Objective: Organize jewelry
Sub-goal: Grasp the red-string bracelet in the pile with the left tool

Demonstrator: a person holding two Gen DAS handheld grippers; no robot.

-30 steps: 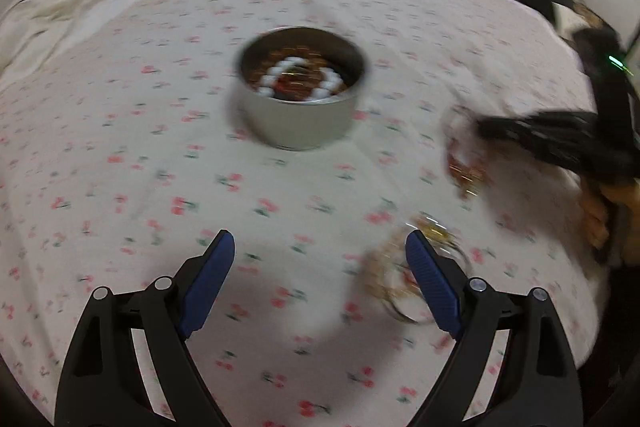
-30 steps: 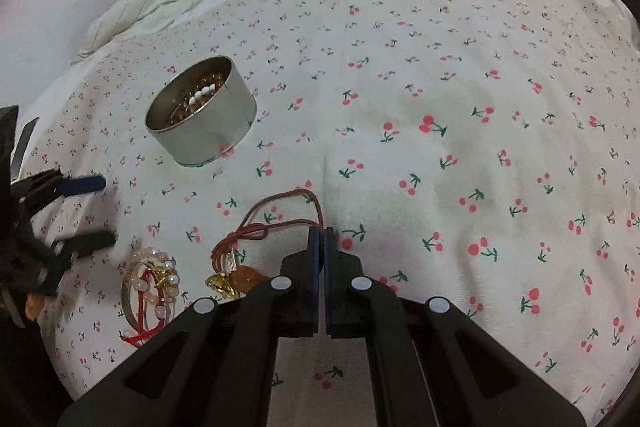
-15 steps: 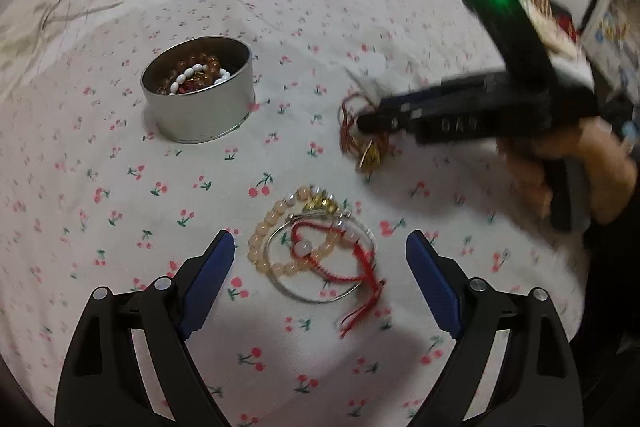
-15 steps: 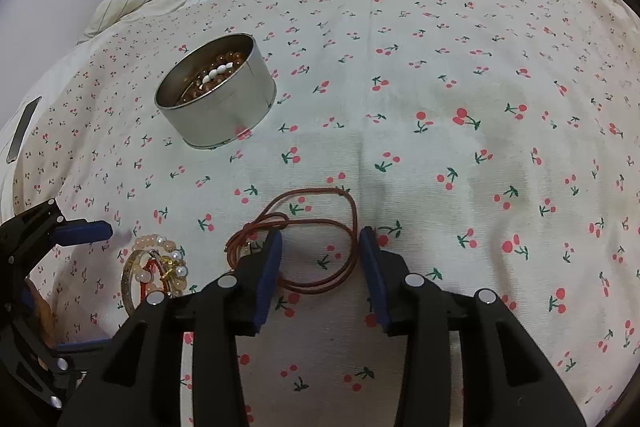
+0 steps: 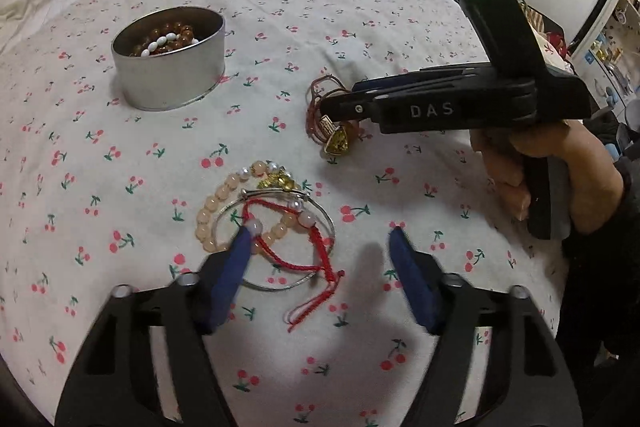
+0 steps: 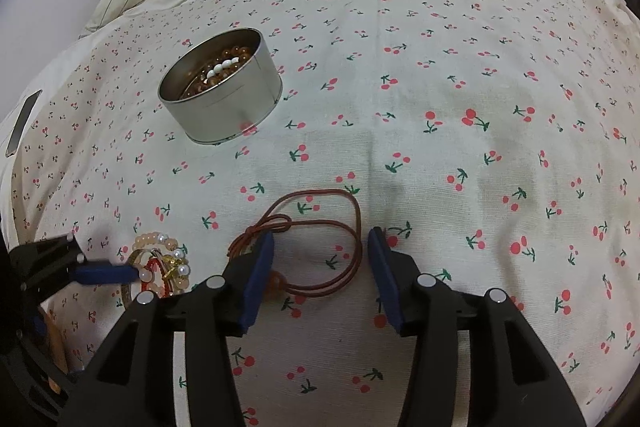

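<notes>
Jewelry (image 5: 264,223) lies on cherry-print bedsheet (image 6: 460,75) beside tin (image 5: 168,63).

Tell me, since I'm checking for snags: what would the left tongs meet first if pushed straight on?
Probably the bracelet pile: the left tongs point down at it, one pad already at a bead. Depth is unclear.

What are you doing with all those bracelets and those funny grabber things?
A person is tidying jewelry on a cherry-print bedspread with a grabber in each hand. A round tin already holds some bead bracelets. The left claw has just been closing over a pile of bracelets, with one finger among the beads, but it is not gripping them yet. The right claw has just been opening around a brown cord necklace, which lies loose on the bed.
</notes>
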